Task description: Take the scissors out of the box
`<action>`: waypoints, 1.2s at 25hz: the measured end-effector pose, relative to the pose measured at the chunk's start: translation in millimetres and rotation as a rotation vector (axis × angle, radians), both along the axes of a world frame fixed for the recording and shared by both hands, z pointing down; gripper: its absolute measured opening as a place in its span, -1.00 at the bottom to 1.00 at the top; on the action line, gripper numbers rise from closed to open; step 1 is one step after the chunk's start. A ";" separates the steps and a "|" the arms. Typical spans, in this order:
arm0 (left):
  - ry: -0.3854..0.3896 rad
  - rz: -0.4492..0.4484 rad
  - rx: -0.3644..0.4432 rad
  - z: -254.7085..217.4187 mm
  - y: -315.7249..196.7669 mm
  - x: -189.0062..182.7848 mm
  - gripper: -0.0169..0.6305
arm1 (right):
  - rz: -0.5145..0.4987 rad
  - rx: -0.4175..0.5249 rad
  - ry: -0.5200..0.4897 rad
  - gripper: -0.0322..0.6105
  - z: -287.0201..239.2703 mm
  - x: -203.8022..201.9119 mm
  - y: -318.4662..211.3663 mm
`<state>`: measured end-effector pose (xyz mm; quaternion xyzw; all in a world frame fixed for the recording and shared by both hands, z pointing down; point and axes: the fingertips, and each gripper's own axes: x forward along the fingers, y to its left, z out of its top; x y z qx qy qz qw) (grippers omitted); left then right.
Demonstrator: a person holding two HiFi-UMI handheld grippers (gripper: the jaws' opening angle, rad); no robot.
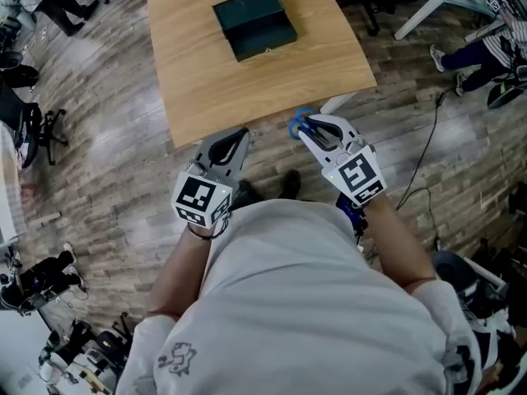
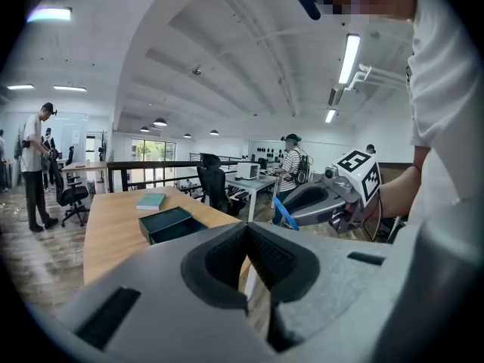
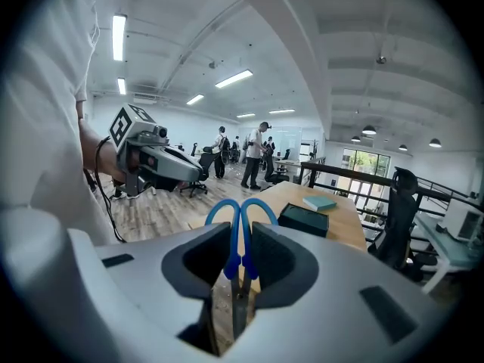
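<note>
My right gripper (image 1: 306,126) is shut on the blue-handled scissors (image 1: 298,124), just off the near edge of the wooden table (image 1: 206,81). In the right gripper view the scissors (image 3: 261,209) sit between the pads, handle loops pointing forward and blades back toward the camera. The dark green box (image 1: 255,23) lies open at the far middle of the table, well away from both grippers, and also shows as the box (image 3: 304,219) and the box (image 2: 170,224). My left gripper (image 1: 243,132) hangs beside the right one, shut on nothing. Its jaws (image 2: 246,229) hold nothing.
A teal flat item (image 2: 151,200) lies beyond the box. A white table leg (image 1: 338,103) stands under the near right corner. Office chairs (image 1: 41,130), a floor cable (image 1: 428,155) and several people, one standing (image 2: 36,165), surround the table on wooden flooring.
</note>
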<state>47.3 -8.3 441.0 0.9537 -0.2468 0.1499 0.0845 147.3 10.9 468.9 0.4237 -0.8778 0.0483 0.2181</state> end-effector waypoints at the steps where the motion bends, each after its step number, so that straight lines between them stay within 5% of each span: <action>1: 0.003 0.002 0.001 -0.2 1.3 -3.9 -0.93 | 0.004 0.001 0.000 -0.60 -0.6 -3.6 2.6; 30: 0.067 0.128 0.015 -15.7 32.8 -178.9 -0.93 | 0.195 0.069 0.014 -0.60 -20.6 -166.0 53.8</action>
